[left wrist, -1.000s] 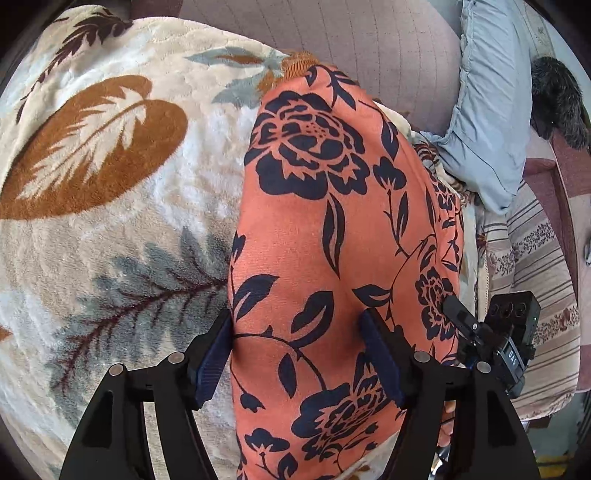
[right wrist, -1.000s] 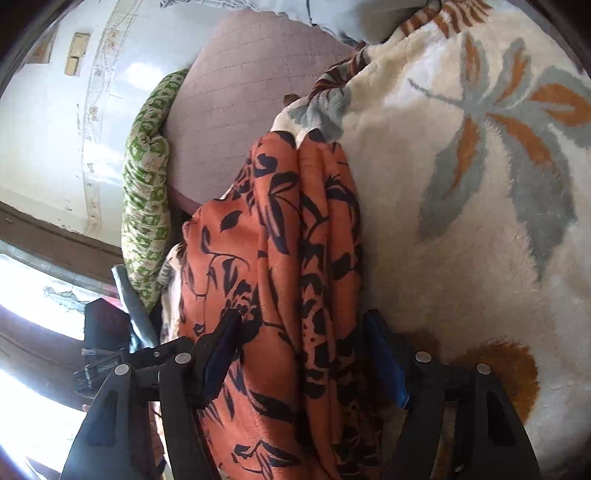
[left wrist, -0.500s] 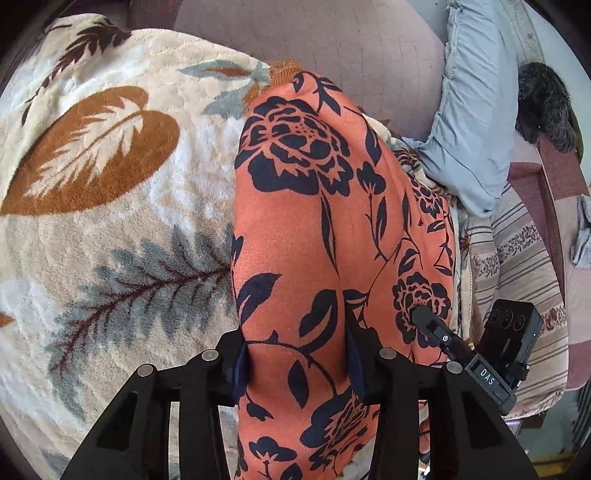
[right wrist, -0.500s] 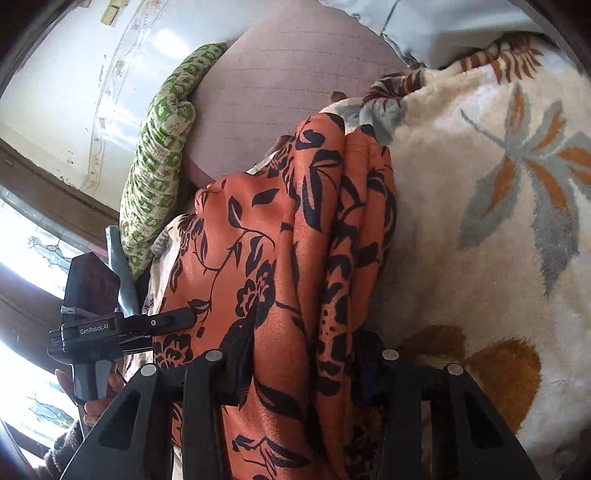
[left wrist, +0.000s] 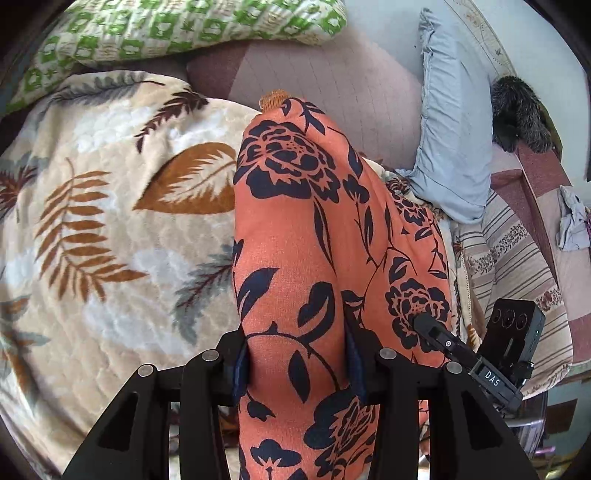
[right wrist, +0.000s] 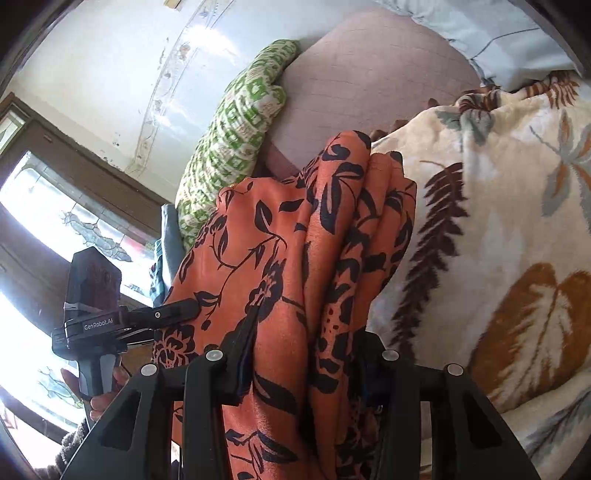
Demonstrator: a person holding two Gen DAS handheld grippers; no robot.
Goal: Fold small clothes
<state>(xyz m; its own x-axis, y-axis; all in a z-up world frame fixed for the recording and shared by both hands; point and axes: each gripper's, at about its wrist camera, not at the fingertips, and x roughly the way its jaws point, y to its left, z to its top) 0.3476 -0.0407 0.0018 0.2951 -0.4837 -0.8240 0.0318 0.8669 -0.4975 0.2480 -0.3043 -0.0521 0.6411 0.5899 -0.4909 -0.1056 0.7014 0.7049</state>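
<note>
An orange garment with a dark navy flower print (left wrist: 303, 229) hangs between my two grippers above a cream leaf-patterned blanket (left wrist: 110, 236). My left gripper (left wrist: 297, 363) is shut on one end of the garment. My right gripper (right wrist: 306, 365) is shut on a bunched, pleated end of the same garment (right wrist: 325, 236). The right gripper also shows in the left wrist view (left wrist: 476, 354), close at the lower right. The left gripper shows in the right wrist view (right wrist: 110, 321), at the lower left, held by a hand.
A mauve cushion (left wrist: 332, 77) lies beyond the blanket, with a green-and-white patterned pillow (left wrist: 166, 26) behind it and a pale blue pillow (left wrist: 454, 129) to the right. A striped cover (left wrist: 517, 266) lies at the right. A window (right wrist: 40, 236) stands at the left in the right wrist view.
Both grippers closed on the orange garment and lifted it. The views tilted up, so the pillows, the wall and the window came into sight.
</note>
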